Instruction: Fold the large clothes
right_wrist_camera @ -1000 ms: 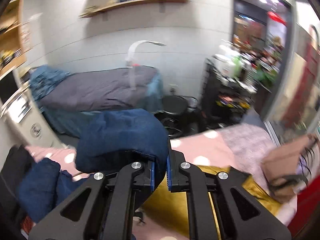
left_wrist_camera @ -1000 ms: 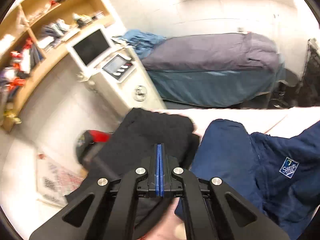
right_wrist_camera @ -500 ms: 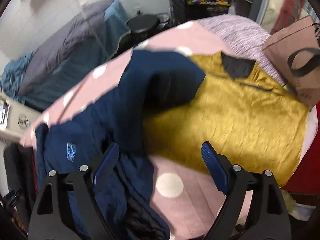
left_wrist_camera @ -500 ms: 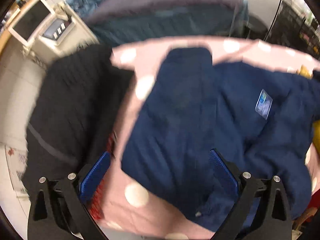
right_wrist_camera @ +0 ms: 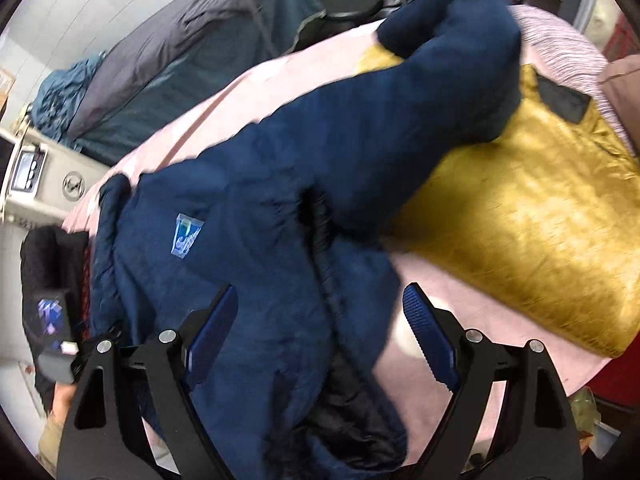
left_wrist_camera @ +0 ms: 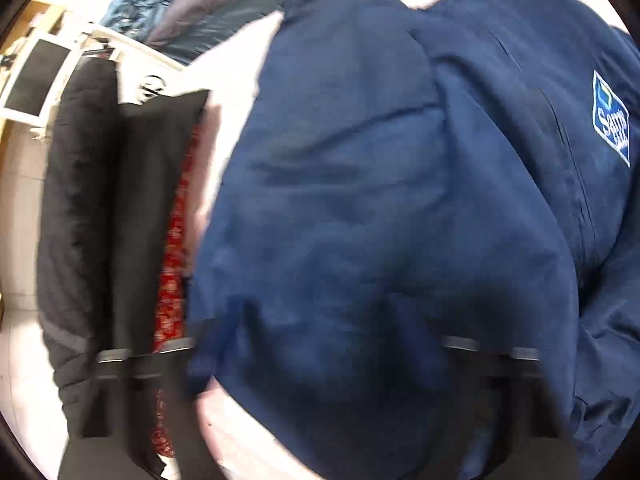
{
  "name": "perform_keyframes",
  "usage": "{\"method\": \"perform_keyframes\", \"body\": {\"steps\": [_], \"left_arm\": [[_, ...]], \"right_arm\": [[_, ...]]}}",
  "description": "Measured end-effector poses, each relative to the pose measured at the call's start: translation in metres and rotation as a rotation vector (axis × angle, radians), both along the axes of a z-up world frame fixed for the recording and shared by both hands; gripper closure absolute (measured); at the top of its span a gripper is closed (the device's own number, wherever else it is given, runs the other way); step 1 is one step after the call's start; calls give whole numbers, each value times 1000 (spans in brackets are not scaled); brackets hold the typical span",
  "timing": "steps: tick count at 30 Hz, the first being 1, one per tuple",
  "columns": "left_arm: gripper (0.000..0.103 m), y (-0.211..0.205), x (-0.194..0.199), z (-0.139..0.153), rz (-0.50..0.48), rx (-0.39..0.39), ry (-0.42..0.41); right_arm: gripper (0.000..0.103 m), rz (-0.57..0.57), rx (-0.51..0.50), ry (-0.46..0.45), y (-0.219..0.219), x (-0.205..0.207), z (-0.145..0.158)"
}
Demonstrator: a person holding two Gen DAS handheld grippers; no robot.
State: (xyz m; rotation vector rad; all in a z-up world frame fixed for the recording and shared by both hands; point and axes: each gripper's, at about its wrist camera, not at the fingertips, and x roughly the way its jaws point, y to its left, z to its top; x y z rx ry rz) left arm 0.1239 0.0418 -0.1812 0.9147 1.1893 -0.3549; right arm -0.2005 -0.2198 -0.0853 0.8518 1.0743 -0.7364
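Left wrist view: navy jacket (left_wrist_camera: 380,208) filling the frame, spread over pink bedding (left_wrist_camera: 236,68); black garment (left_wrist_camera: 100,208) just beside, at the edge. Left gripper (left_wrist_camera: 316,356) blurred and part-hidden under fabric, jaws apparently spread wide, nothing grasped. Right wrist view: right gripper (right_wrist_camera: 320,336) released, blue pads (right_wrist_camera: 428,332) apart above the jacket's hem, holding nothing; one sleeve (right_wrist_camera: 452,64) draped across a yellow garment (right_wrist_camera: 532,216). Likely risks: pinching lining only and bunching the fold; dragging the yellow garment along with the sleeve.
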Motion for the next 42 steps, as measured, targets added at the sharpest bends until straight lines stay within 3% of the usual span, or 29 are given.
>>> {"method": "perform_keyframes", "body": {"steps": [3, 8, 11, 15, 18, 21, 23, 24, 25, 27, 30, 33, 37, 42], "left_arm": [[87, 2, -1, 10, -50, -28, 2], [91, 52, 28, 78, 71, -164, -56], [91, 103, 43, 100, 179, -166, -83], [92, 176, 36, 77, 341, -68, -41], [91, 209, 12, 45, 384, 6, 36], [89, 216, -9, 24, 387, 77, 73], [88, 210, -13, 35, 399, 49, 63], [81, 203, -12, 46, 396, 17, 46], [67, 194, -9, 62, 380, -35, 26], [6, 176, -4, 92, 336, -149, -14], [6, 136, 13, 134, 230, -273, -105], [6, 87, 43, 142, 91, -351, -86], [6, 26, 66, 112, -54, -327, 10], [6, -36, 88, 77, -178, -340, 111]], "right_arm": [[19, 13, 37, 17, 11, 4, -13], [19, 24, 109, 37, 22, 4, -36], [19, 77, 162, 62, 35, 11, -54], [19, 143, 255, 79, 57, 16, -74], [19, 187, 354, 76, 76, 18, -90], [19, 237, 321, 121, 89, 22, -90], [19, 289, 223, 132, 88, 33, -74], [19, 309, 186, 127, 85, 38, -67], [19, 335, 141, 117, 81, 46, -57], [19, 394, 53, 105, 69, 68, -39], [19, 450, -62, 99, 40, 107, -22], [19, 473, -113, 69, 6, 143, -17], [19, 491, -63, 30, -40, 188, -22], [19, 699, -79, 65, -49, 249, -37]]}}
